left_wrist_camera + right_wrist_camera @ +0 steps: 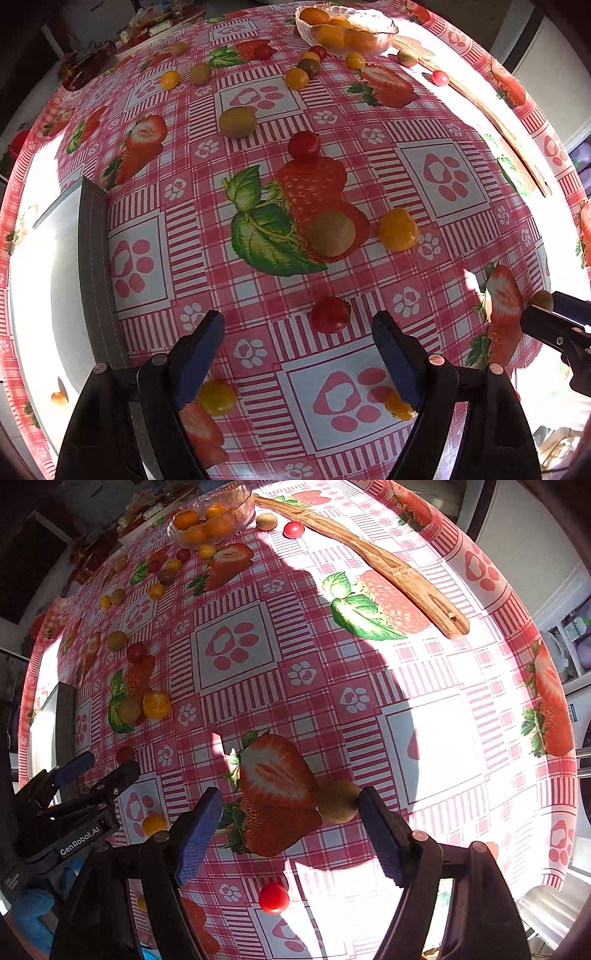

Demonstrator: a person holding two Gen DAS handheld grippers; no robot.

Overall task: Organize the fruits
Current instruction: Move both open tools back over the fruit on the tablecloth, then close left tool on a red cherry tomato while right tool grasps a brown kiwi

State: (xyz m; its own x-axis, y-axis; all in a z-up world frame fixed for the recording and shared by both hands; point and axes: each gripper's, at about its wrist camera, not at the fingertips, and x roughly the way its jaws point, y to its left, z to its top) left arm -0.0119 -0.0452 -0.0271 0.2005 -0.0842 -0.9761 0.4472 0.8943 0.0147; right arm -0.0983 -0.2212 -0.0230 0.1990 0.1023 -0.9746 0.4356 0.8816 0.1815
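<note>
While both grippers hang open over the tablecloth [258, 110], note what you are dealing with: small cherry-tomato-like fruits, red, yellow and olive-green, scattered loose across the cloth, with a glass bowl [384, 27] at about 1 o'clock in the left wrist view already holding several orange ones. Your left gripper [299, 332] stands wide apart with nothing between its pads; a red fruit [330, 314] lies just ahead of the gap, slightly toward 1 o'clock. Your right gripper [290, 812] is likewise spread and empty; an olive-green fruit [338, 801] sits beside the inner face of its right-side finger, touching or nearly so, I cannot tell which. A second red fruit [273, 898] lies low in the right wrist view, back between the fingers. A wooden utensil [388, 568] runs from 12 toward 2 o'clock there, well apart from either target. Judging by look, these fruits are light, round, smooth-skinned and soft inside: they should roll at a nudge and may split under a hard squeeze. Take each across its widest middle, pads on opposite sides, and close only until it stops slipping. The glossy cloth likely gives little friction, so a one-sided touch could send the olive-green one rolling. Strong sun glare at 3 o'clock washes out detail there.
</note>
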